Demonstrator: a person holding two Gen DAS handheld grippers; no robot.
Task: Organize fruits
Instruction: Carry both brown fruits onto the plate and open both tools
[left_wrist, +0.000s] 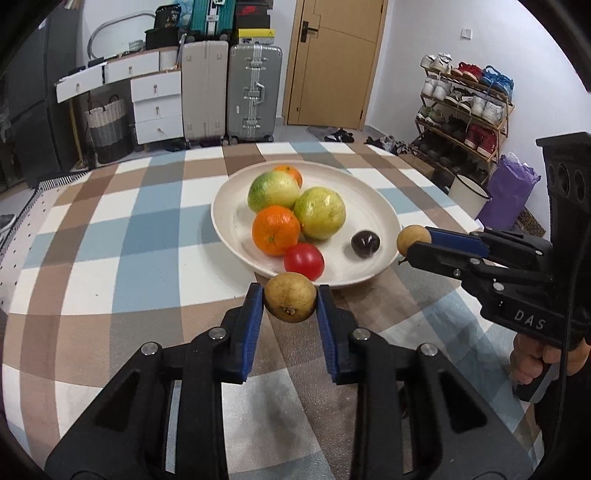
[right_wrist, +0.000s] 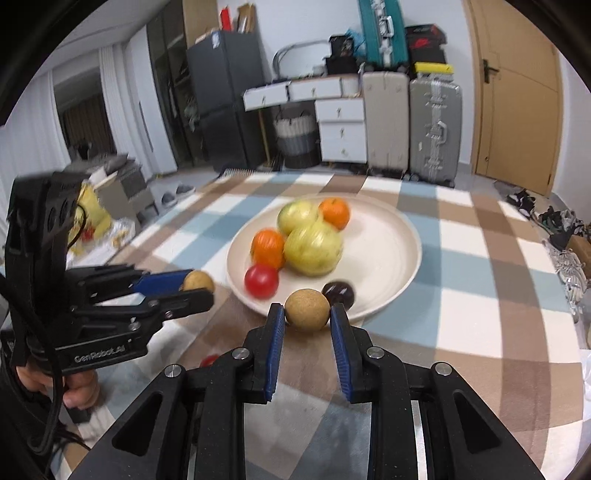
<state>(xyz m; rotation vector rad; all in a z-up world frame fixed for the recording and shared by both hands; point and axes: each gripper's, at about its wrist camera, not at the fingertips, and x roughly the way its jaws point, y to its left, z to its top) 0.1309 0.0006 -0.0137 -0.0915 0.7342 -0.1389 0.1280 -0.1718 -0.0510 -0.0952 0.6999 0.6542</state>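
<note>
A white plate (left_wrist: 236, 221) on the checked tablecloth holds two green-yellow fruits (left_wrist: 319, 213), two oranges (left_wrist: 275, 230), a red tomato (left_wrist: 304, 260) and a dark plum (left_wrist: 365, 242). My left gripper (left_wrist: 290, 303) is shut on a brownish pear-like fruit (left_wrist: 290, 302) just before the plate's near rim. My right gripper (right_wrist: 307, 314) is shut on a small round tan fruit (right_wrist: 307, 309) at the plate's near edge (right_wrist: 373, 312). The right gripper also shows in the left wrist view (left_wrist: 415, 245), and the left gripper in the right wrist view (right_wrist: 201, 288).
The checked tablecloth (left_wrist: 110, 240) covers the table. A small red thing (right_wrist: 210, 359) lies on the cloth beneath the grippers. Suitcases (left_wrist: 255, 92), white drawers (left_wrist: 157, 107) and a shoe rack (left_wrist: 465, 110) stand beyond the table's far edge.
</note>
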